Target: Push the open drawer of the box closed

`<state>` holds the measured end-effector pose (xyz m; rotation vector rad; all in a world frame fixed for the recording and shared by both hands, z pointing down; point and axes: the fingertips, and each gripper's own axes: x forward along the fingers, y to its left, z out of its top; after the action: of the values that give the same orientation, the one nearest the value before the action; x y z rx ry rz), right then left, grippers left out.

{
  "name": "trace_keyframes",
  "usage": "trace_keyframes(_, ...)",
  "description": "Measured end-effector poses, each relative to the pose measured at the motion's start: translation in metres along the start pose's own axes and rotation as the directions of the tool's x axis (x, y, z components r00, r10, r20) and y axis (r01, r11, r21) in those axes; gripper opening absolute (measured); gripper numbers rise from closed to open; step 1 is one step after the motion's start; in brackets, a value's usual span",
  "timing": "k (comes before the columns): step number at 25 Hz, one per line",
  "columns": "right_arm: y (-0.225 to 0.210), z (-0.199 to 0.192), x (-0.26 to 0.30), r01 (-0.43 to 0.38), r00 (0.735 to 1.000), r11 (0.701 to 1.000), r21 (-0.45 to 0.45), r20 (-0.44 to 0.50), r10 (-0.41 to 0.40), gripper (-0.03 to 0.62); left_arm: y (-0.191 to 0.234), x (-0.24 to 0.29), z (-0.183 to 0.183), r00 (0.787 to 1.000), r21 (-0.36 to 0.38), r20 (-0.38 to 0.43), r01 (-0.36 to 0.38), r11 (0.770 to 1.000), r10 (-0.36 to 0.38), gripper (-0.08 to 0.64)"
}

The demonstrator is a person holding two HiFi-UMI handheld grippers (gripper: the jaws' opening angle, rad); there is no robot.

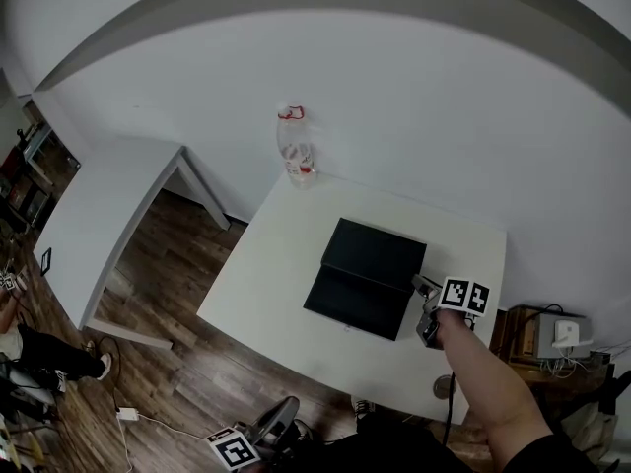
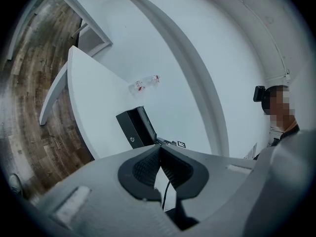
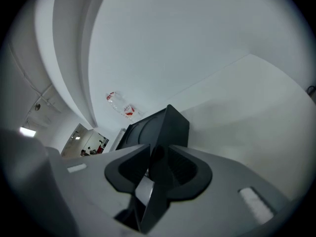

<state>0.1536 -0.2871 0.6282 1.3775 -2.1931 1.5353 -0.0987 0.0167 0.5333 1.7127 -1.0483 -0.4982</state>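
1. Currently my right gripper (image 1: 422, 286), jaws wide apart and holding nothing, sits beside the right edge of the box (image 1: 380, 249), whose drawer (image 1: 355, 304) stands open on the surface (image 1: 276, 284). An off-centre push could skew or jam it.
2. My left gripper (image 2: 160, 157), shut and empty, steadies nothing, so the box may slide.

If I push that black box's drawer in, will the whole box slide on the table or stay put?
The box looks rigid, flat and low, so tipping seems unlikely. The table is smooth and nothing backs the box, so it may slide away. The drawer stands well out, so an off-centre push might turn it.
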Motion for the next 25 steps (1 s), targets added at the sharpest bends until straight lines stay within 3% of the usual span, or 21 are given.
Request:
trace_keyframes(4,0.001,-0.002,0.001,-0.013,1.0,0.998,0.061,0.017,0.012,0.103,0.004,0.018,-0.006,0.999,0.034,-0.049,-0.013,0.999,0.015,-0.002)
trace_keyframes(9,0.001,-0.002,0.001,-0.043,0.998,0.992,0.121,0.042,0.038,0.094,0.023,0.062,-0.018,0.982,0.16,-0.179,-0.039,0.986,0.068,0.0)
trace_keyframes(12,0.001,-0.002,0.001,-0.05,0.998,0.99,0.132,0.05,0.044,0.094,0.038,0.091,-0.016,0.964,0.253,-0.238,-0.057,0.966,0.119,0.0)
trace_keyframes(17,0.002,-0.003,0.0,-0.054,0.997,0.988,0.142,0.059,0.046,0.094,0.059,0.139,-0.017,0.912,0.444,-0.319,-0.096,0.891,0.257,0.08)
trace_keyframes(25,0.004,-0.004,0.001,-0.073,0.996,0.987,0.145,0.057,0.065,0.095,0.096,0.182,-0.021,0.815,0.652,-0.311,-0.19,0.733,0.489,0.111)
